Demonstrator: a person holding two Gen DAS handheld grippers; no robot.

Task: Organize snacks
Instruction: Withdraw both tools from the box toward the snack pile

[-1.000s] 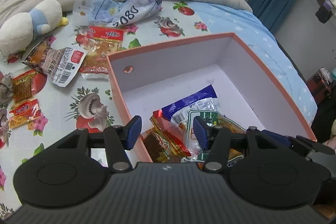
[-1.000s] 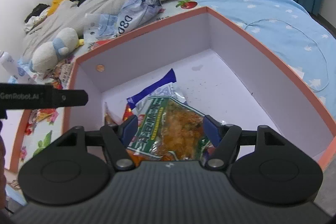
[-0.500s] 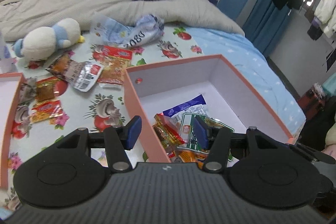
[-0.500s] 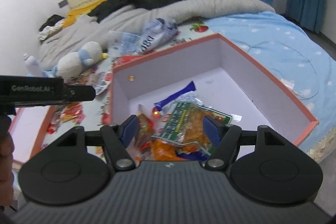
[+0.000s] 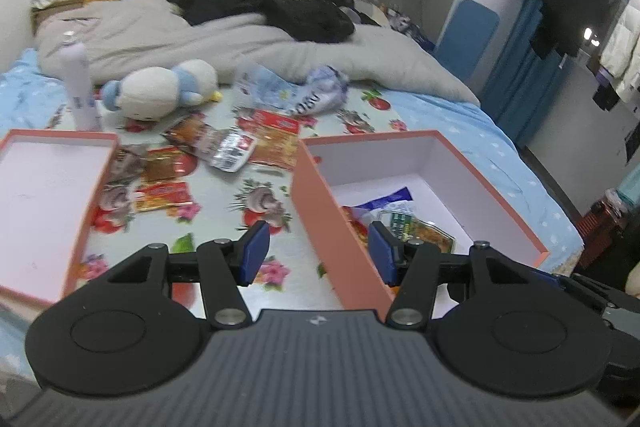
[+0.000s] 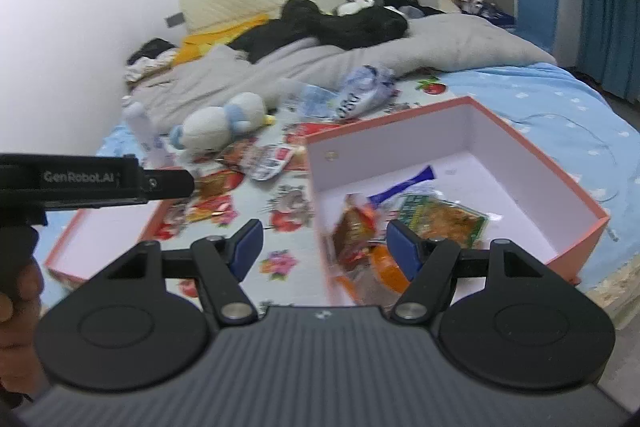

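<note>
Both claws stand apart-jawed and empty: my left claw [image 5: 318, 253] and my right claw [image 6: 326, 251] each show two blue pads with a wide gap and nothing pressed between them. I hold both above the bed [image 5: 460, 131], pointing down at it.

Largest item: the bed, covered near me by a pale sheet printed with fruit and flowers [image 5: 224, 195], with a grey duvet [image 5: 200, 39] bunched at the far end and black clothing [image 5: 280, 3] on top of it.

Next: the deep salmon-pink cardboard box with white interior [image 5: 336, 239], sitting on the sheet to my right. Its near left wall lies in line with the gap of each claw, below the pads. A shallow salmon-pink lid or tray [image 5: 86, 215] lies well apart on the left.

Next: the white and blue plush toy [image 5: 160, 93], lying on its side near the duvet, beside a white bottle [image 5: 78, 87].

Smallest: the snacks. Several packets rest inside the box at its near end, including a green-edged clear packet of orange pieces [image 6: 444, 217], a blue-and-white packet [image 5: 386, 201] and a red-orange packet [image 6: 354, 227]. Loose red and orange snack packets [image 5: 164, 193] lie scattered on the sheet between box and tray.
</note>
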